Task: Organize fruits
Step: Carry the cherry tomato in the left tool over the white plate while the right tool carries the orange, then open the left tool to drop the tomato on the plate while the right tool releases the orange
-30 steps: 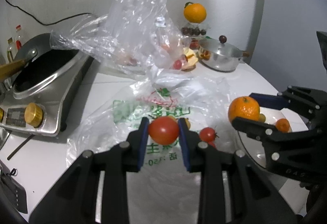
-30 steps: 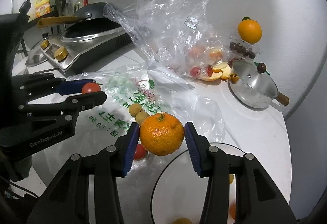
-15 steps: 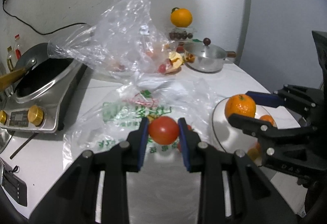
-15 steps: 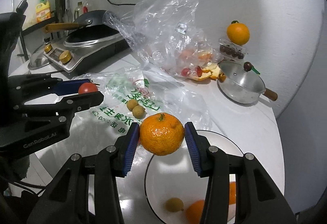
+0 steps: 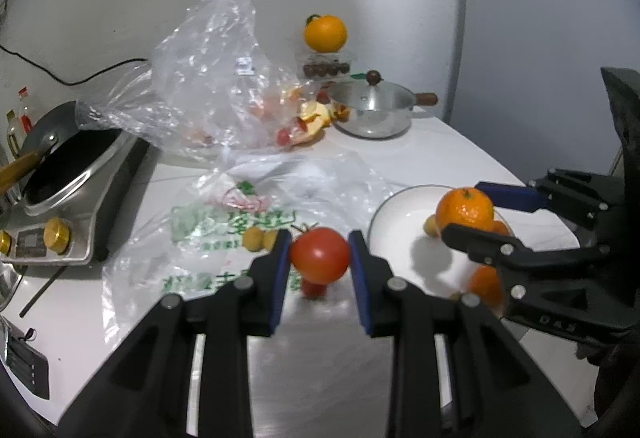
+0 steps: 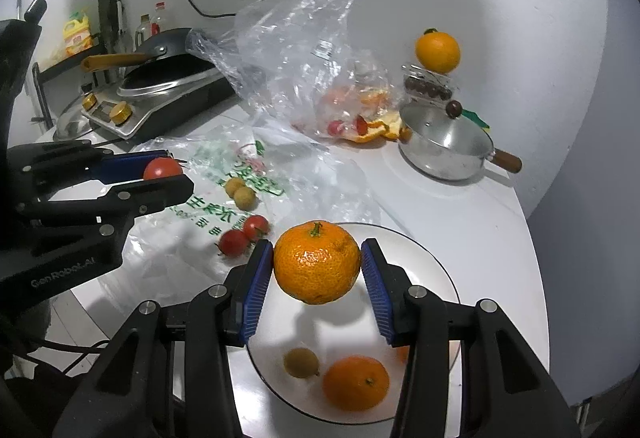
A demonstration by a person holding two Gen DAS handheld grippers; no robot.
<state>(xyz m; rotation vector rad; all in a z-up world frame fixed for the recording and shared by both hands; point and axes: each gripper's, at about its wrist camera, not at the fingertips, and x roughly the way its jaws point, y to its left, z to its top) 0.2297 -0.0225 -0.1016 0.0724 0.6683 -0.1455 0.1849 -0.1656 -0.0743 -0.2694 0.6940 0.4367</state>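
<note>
My left gripper (image 5: 319, 256) is shut on a red tomato (image 5: 320, 255), held above the printed plastic bag (image 5: 224, 222). My right gripper (image 6: 317, 263) is shut on a mandarin (image 6: 317, 262), held over the white plate (image 6: 436, 266). A second mandarin (image 6: 355, 383) and a small yellow-brown fruit (image 6: 301, 362) lie on that plate. In the left wrist view the held mandarin (image 5: 464, 209) hangs over the plate (image 5: 396, 206) at the right. Two small tomatoes (image 6: 244, 235) and two yellow-brown fruits (image 6: 239, 192) rest on the bag.
A crumpled clear bag (image 5: 216, 78) with peel and fruit stands at the back. A lidded steel pot (image 6: 446, 142) sits at the back right, with an orange (image 6: 437, 51) on a clear box behind it. An induction cooker with a wok (image 5: 60, 174) fills the left.
Both grippers have drawn back toward the table's near edge with their fruit held. The plate has come further into view under the right gripper, and the bags look farther away.
</note>
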